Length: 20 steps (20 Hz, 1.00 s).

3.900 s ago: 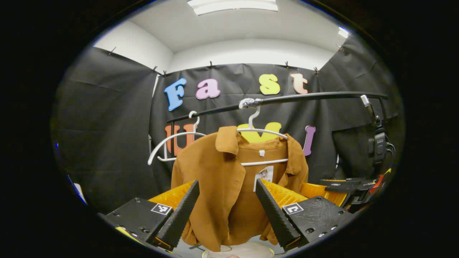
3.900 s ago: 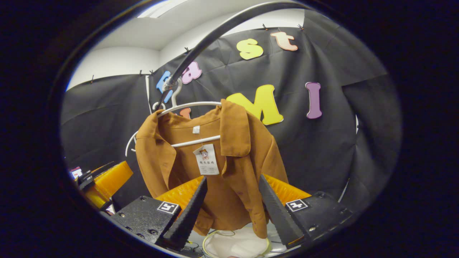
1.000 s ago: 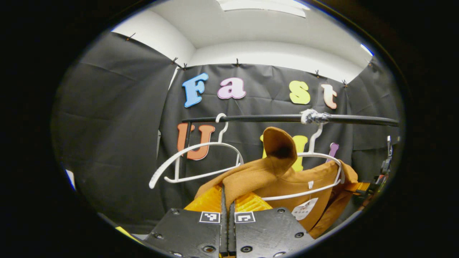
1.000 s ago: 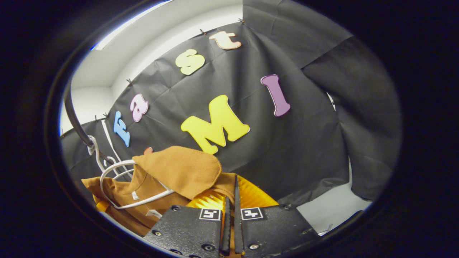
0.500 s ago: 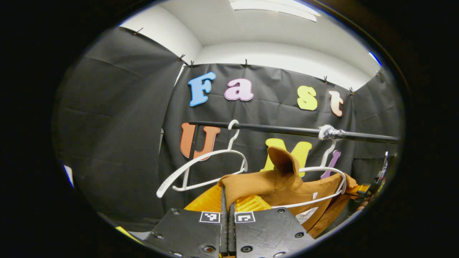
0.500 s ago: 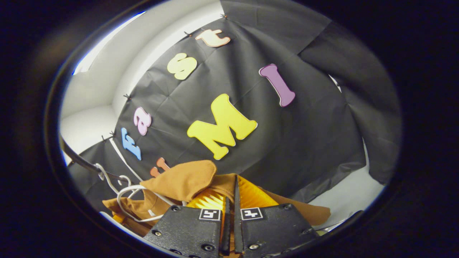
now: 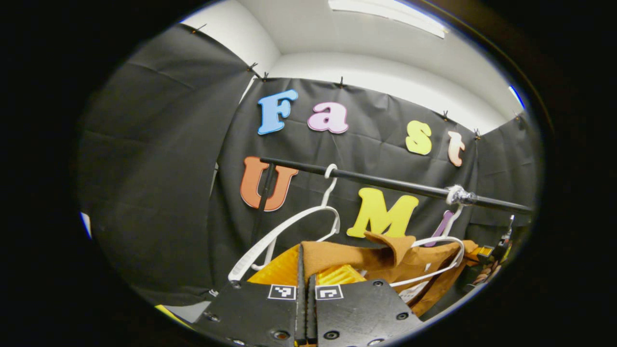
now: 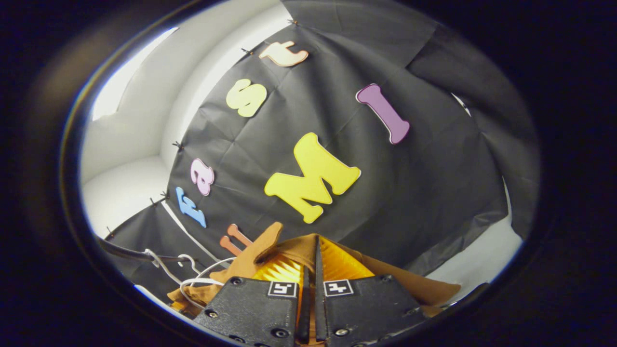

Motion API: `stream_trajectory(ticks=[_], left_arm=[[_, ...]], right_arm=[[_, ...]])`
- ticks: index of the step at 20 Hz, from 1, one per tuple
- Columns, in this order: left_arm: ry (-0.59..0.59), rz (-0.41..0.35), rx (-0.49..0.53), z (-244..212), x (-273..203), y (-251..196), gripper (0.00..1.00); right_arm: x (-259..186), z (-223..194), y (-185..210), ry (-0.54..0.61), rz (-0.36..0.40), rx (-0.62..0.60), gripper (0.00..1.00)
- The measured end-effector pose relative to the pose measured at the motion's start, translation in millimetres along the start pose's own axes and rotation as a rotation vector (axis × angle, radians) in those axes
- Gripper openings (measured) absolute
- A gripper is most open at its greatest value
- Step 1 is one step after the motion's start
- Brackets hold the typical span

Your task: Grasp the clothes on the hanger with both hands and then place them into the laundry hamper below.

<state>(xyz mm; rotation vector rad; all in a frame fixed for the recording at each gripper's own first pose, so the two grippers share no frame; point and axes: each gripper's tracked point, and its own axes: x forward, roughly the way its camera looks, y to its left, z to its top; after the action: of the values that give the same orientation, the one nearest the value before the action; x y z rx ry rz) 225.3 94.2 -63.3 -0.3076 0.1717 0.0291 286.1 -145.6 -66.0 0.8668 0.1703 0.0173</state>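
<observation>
The grasp stage is judged complete: the left gripper (image 7: 304, 262) is seen clamped on a fold of the brown shirt (image 7: 381, 258) at lower centre of the left gripper view, and the right gripper (image 8: 313, 255) is likewise clamped on the shirt's cloth at lower centre of the right gripper view. The shirt is found partly draped on its white hanger (image 7: 441, 258) under the black rail (image 7: 385, 182), lower right; an empty hanger (image 7: 289, 229) hangs beside it. Removal and placement into the laundry hamper are judged outstanding
</observation>
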Motion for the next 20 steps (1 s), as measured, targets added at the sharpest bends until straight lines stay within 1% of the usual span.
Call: stream_trajectory(ticks=[1, 2, 3, 4, 5, 6, 8, 9, 10, 11, 12, 13, 15, 17, 20], left_arm=[[0.016, -0.004, -0.018, -2.4, 1.4, 1.5, 0.01], [0.032, -0.011, -0.032, -5.7, 4.1, 3.0, 0.06], [0.037, -0.016, -0.039, -8.3, 4.4, 4.9, 0.06], [0.050, -0.029, -0.052, -10.7, 6.5, 7.4, 0.01], [0.066, -0.042, -0.072, -14.8, 8.5, 9.1, 0.05], [0.090, -0.056, -0.090, -18.8, 10.5, 11.7, 0.05], [0.133, -0.088, -0.120, -27.1, 11.7, 15.9, 0.05], [0.146, -0.101, -0.134, -28.9, 8.5, 19.1, 0.01], [0.156, -0.116, -0.146, -32.0, 4.3, 22.0, 0.01], [0.166, -0.128, -0.162, -37.4, 1.9, 25.7, 0.06], [0.182, -0.133, -0.183, -42.6, 1.2, 28.0, 0.05], [0.198, -0.133, -0.207, -48.7, 0.8, 31.0, 0.01], [0.226, -0.131, -0.232, -64.7, 0.3, 36.0, 0.01], [0.254, -0.123, -0.240, -82.7, -3.3, 40.6, 0.01], [0.291, -0.124, -0.267, -99.7, -13.9, 41.4, 0.01]], right_arm=[[4.7, -1.0, 2.2, 0.017, 0.015, 0.002, 0.07], [7.6, -4.3, 2.6, 0.035, 0.020, 0.007, 0.07], [11.3, -6.1, -0.1, 0.046, 0.021, 0.004, 0.07], [12.9, -9.3, -4.1, 0.063, 0.019, 0.001, 0.07], [17.1, -11.8, -6.8, 0.080, 0.020, 0.005, 0.07], [20.6, -14.9, -7.6, 0.099, 0.022, 0.017, 0.05], [25.3, -21.7, -12.5, 0.135, 0.024, 0.029, 0.07], [27.7, -23.5, -14.4, 0.146, 0.024, 0.026, 0.07], [27.6, -26.7, -15.3, 0.158, 0.027, 0.021, 0.07], [28.1, -28.9, -16.8, 0.163, 0.033, 0.031, 0.07], [27.6, -32.3, -16.6, 0.175, 0.036, 0.050, 0.07], [27.8, -36.1, -19.5, 0.186, 0.034, 0.065, 0.07], [29.9, -47.4, -28.4, 0.208, 0.019, 0.080, 0.07], [25.9, -59.3, -44.3, 0.233, -0.009, 0.087, 0.07], [18.0, -72.0, -58.1, 0.256, -0.036, 0.112, 0.07]])
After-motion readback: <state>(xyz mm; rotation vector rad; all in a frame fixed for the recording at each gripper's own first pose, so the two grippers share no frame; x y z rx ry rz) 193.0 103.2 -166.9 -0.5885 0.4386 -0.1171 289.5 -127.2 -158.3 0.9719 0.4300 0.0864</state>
